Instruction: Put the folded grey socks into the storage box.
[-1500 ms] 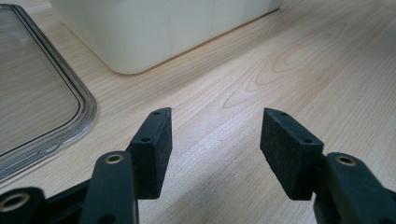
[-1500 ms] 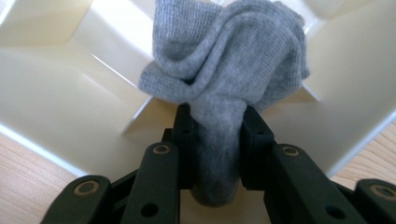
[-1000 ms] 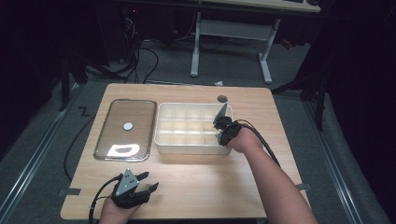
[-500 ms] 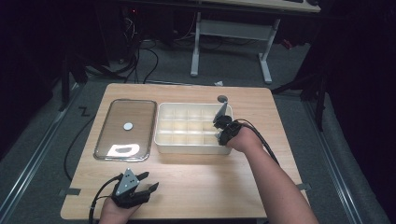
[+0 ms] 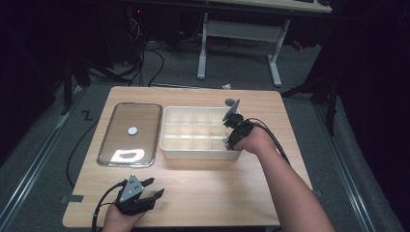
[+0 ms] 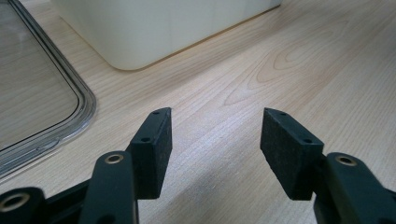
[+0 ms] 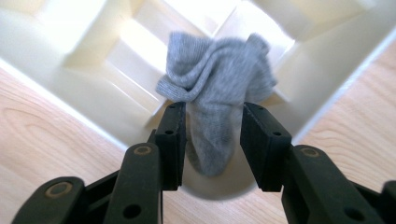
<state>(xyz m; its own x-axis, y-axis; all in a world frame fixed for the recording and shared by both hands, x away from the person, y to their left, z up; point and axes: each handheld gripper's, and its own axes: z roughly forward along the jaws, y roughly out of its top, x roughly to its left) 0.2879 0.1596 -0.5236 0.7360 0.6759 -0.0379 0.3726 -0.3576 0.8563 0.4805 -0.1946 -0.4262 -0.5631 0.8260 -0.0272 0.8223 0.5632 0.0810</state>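
Observation:
A grey sock (image 7: 215, 79) hangs crumpled over the near right corner compartment of a cream divided box (image 7: 93, 93). My right gripper (image 7: 214, 108) has its jaws on either side of the sock's lower part, shut on it. From above, the right gripper (image 5: 231, 134) sits over the right end of the box (image 5: 193, 109). My left gripper (image 5: 154, 188) rests open near the table's front left edge, and in its own view the left gripper (image 6: 215, 126) holds nothing, with bare wood between the jaws.
A clear rectangular lid (image 5: 130, 133) with a small white disc on it lies left of the box, and its rim (image 6: 70, 116) is close to the left gripper. A small dark round thing (image 5: 231, 102) sits behind the box. Desk legs and cables stand beyond the table.

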